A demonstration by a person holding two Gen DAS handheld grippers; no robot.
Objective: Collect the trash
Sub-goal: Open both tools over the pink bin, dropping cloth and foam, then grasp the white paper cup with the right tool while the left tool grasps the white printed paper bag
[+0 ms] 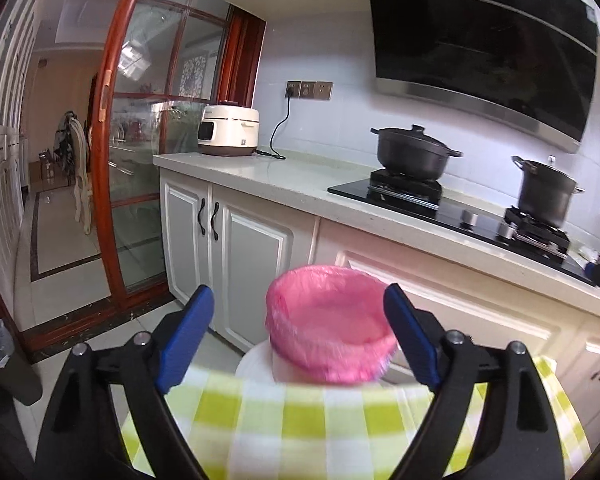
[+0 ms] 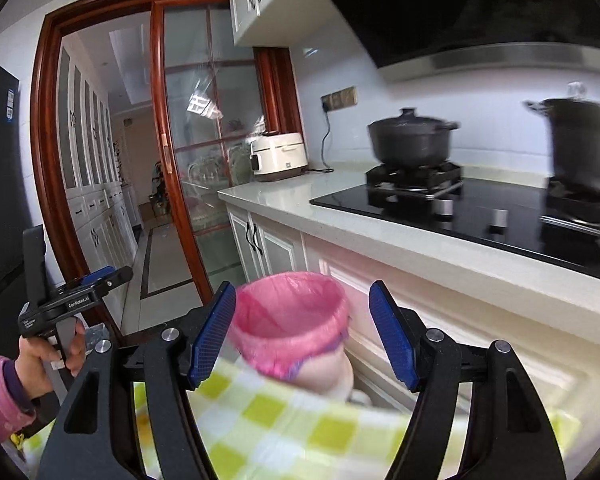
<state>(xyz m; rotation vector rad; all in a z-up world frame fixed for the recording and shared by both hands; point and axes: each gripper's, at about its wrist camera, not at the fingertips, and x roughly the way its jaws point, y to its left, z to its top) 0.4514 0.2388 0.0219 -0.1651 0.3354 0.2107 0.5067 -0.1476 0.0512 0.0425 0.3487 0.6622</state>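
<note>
A small white bin lined with a pink bag (image 1: 330,326) stands at the far edge of a table with a green and white checked cloth (image 1: 300,420). It also shows in the right wrist view (image 2: 290,322). My left gripper (image 1: 300,336) is open and empty, its blue pads either side of the bin in the view but nearer than it. My right gripper (image 2: 302,336) is open and empty, likewise short of the bin. The left gripper (image 2: 88,284) shows in a hand at the left of the right wrist view. No loose trash is visible.
White kitchen cabinets (image 1: 236,232) and a counter (image 1: 284,178) run behind the table. A black hob (image 1: 460,212) carries two dark pots (image 1: 414,152). A white rice cooker (image 1: 228,130) stands at the counter's far end. A glass sliding door (image 1: 140,140) is at left.
</note>
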